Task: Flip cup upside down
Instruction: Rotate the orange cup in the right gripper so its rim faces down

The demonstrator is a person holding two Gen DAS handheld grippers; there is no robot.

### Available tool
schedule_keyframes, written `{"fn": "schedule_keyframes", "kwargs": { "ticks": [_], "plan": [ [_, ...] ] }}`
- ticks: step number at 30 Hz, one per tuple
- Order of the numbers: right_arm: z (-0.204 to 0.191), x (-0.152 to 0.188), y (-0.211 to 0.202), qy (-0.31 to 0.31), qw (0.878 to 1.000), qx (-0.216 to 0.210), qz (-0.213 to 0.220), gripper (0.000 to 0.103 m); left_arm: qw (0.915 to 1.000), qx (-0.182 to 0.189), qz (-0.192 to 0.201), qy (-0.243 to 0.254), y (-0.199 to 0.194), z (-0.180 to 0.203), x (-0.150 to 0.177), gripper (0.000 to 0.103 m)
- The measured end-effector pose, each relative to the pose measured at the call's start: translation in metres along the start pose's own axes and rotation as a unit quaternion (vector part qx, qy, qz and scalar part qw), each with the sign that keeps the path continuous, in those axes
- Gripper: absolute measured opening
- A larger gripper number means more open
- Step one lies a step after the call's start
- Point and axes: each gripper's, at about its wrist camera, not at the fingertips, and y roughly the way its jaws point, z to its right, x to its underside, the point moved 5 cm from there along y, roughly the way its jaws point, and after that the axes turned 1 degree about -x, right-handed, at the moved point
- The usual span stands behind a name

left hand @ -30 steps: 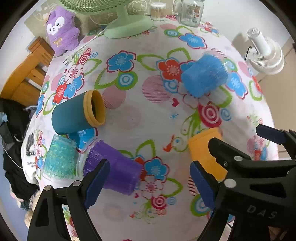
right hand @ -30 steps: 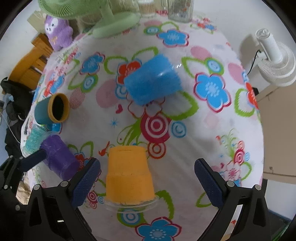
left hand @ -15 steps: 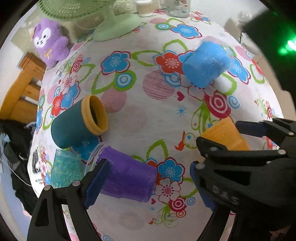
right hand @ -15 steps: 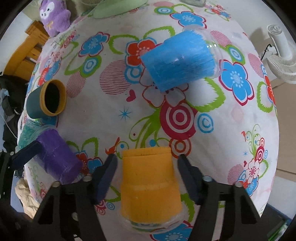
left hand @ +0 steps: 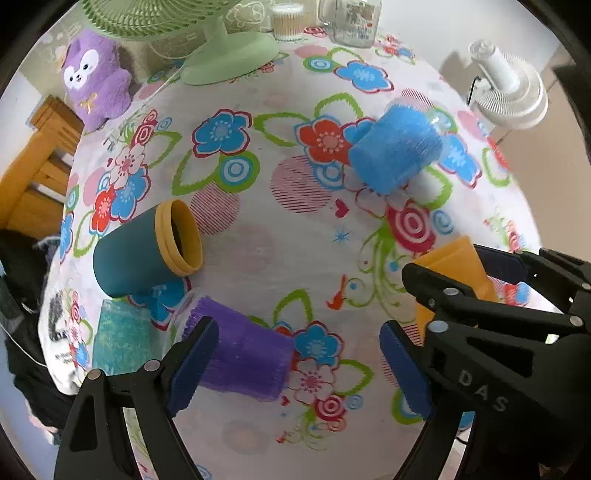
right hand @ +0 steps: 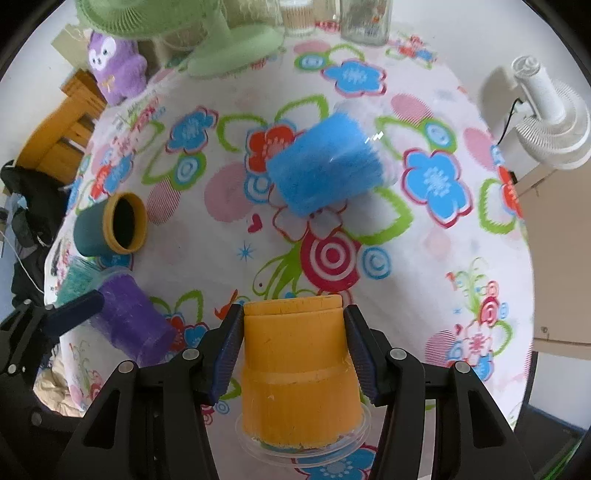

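Purple cup [right hand: 129, 325] crowds left; right [right hand: 424, 295] seemingly open.

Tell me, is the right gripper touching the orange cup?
Touching. In the right wrist view, the right gripper has both jaws pressed flat against the sides of the orange cup, with no gap showing.

green fan [left hand: 221, 55] | purple plush [left hand: 98, 83] | glass jar [right hand: 364, 18] | white fan [right hand: 546, 122] | floral tablecloth [left hand: 266, 236]

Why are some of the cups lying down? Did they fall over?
Three cups lie tipped on their sides on the flowery tablecloth: the blue cup, the teal cup and the purple cup. Nothing looks spilled. The right claw grips the orange cup.
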Motion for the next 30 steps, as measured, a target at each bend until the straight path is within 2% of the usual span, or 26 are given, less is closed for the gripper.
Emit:
{"fn": "schedule_keyframes", "kwargs": {
  "ticks": [9,20,24,30],
  "plan": [
    [0.000,0.002,-0.060,-0.022,0.996,0.000,0.083,0.058,0.9991,0.029,0.021,-0.023,-0.035,0.006,0.001,0.090],
    [-0.008,0.014,-0.104,-0.050,0.982,0.000,0.183,0.058,0.9963,0.022,0.070,-0.045,-0.071,-0.010,0.010,0.090],
    [-0.013,0.019,-0.112,-0.058,0.974,-0.004,0.217,0.058,0.9943,0.015,0.091,-0.054,-0.077,-0.016,0.015,0.090],
    [-0.021,0.026,-0.121,-0.079,0.954,-0.016,0.287,0.058,0.9909,0.017,0.120,-0.058,-0.084,-0.018,0.020,0.090]
  ]
}}
